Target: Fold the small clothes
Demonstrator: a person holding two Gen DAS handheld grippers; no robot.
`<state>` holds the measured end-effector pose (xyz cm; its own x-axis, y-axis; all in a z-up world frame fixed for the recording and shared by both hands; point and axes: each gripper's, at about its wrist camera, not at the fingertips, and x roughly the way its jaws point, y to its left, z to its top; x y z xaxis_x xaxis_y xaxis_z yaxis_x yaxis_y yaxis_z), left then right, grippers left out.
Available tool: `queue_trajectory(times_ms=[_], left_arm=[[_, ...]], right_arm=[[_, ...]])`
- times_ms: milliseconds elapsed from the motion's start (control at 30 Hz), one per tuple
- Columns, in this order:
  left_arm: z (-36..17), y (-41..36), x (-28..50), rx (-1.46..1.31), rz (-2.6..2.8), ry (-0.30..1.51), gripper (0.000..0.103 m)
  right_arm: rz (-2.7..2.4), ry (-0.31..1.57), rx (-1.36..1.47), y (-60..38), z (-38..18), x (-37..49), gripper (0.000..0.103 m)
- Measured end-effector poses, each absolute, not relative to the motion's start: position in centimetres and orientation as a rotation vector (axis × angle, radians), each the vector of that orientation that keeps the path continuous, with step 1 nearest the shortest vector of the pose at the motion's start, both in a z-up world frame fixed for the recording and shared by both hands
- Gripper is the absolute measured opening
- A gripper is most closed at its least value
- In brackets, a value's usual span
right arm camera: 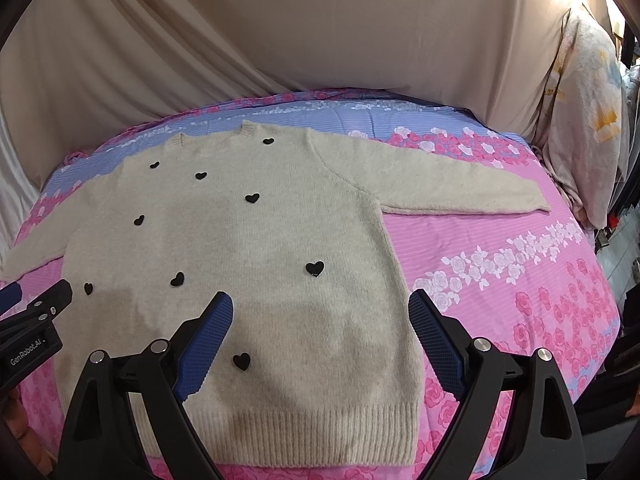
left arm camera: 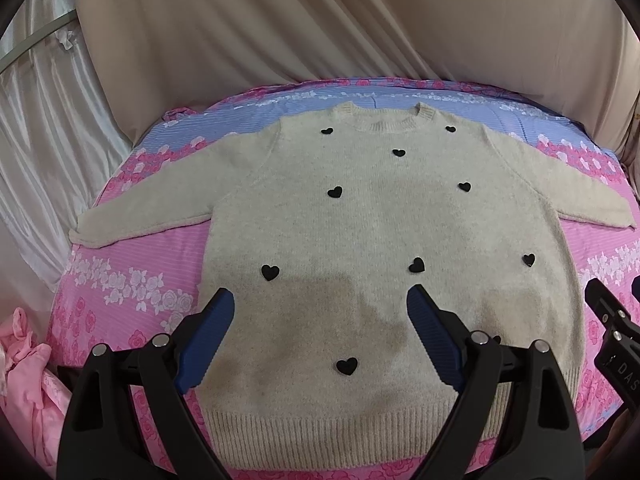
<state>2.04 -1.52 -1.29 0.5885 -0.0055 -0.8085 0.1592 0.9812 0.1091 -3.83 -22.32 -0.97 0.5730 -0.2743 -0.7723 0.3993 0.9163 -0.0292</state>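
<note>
Two grippers, both spread wide and gripping nothing: left gripper (left arm camera: 320,300) low in its frame above the lower chest of the sweater (left arm camera: 380,216), right gripper (right arm camera: 320,304) low in its frame over the garment's right edge. Each hanging clear of the knit, not touching it.

Sweater lying flat and face up across the middle of both frames on the pink flowered bedspread (right arm camera: 520,264), collar toward the top, ribbed hem (left arm camera: 340,428) at the bottom, both sleeves stretched outward. Spread smooth like that probably to give clean fold lines. Right sleeve (right arm camera: 460,192) reaching toward the upper right, its cuff well apart from either gripper.

No fold made yet, by the look of it; probably hovering to choose grip points.

Beige curtain (left arm camera: 320,20) behind. Pink cloth (left arm camera: 28,380) bunched at lower left.
</note>
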Motion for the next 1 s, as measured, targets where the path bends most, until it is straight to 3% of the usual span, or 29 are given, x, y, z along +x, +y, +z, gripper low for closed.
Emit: queue_trajectory(times_ms=[267,533,733,1000], left_arm=[[-1.7,-1.7,3.0,0.161,-0.078,0.971,0.091],[-2.1,-2.2,3.7,0.144,-0.026,0.999,0.092],[-2.4,-3.3,4.6,0.172,0.045,1.025,0.092],[-2.7,-4.5,5.9,0.23,0.116,1.06,0.093]], right_arm=[[-0.421,0.903,0.236,-26.3,-2.4,-2.9,0.087],[-0.72,0.828,0.275,-45.1,-5.7,-3.2,0.087],[-0.865,0.88,0.371,-60.3,-9.5,-1.9,0.084],[-0.882,0.86,0.741,-70.3,-15.7,-1.1,0.08]])
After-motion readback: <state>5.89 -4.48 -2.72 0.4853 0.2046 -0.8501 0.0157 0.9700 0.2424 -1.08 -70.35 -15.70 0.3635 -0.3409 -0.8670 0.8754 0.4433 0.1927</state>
